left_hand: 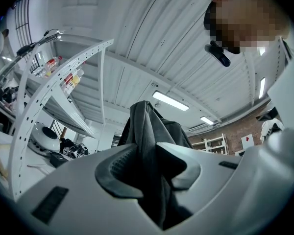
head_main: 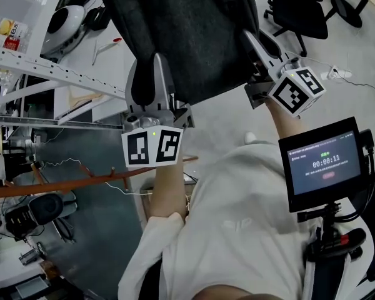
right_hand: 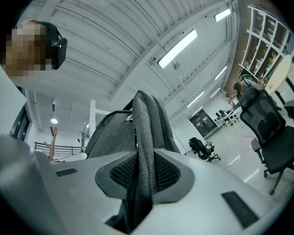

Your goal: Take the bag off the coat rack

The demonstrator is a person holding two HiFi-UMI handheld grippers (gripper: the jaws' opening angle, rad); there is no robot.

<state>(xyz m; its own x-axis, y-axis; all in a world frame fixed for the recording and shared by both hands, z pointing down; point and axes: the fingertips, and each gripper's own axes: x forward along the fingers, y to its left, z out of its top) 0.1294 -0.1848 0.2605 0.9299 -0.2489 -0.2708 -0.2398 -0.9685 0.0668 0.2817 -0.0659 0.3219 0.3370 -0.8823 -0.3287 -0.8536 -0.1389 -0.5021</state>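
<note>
The dark grey bag (head_main: 187, 30) is held up in front of me, filling the top middle of the head view. My left gripper (head_main: 151, 74) is shut on a fold of the bag's fabric (left_hand: 152, 126) at its lower left edge. On the bag's right side, my right gripper (head_main: 256, 49) is shut on a grey strap (right_hand: 147, 116), which runs down between its pads (right_hand: 166, 170). In the left gripper view the cloth fills the gap between the jaws of the left gripper (left_hand: 149, 168). A brown wooden coat rack arm (head_main: 81, 181) lies lower left, apart from the bag.
White perforated shelving (head_main: 44, 67) with bottles and a white helmet (head_main: 65, 20) stands at the left. A black office chair (head_main: 300, 11) is at the upper right. A small screen on a mount (head_main: 325, 161) sits at my right side. Cables trail on the grey floor.
</note>
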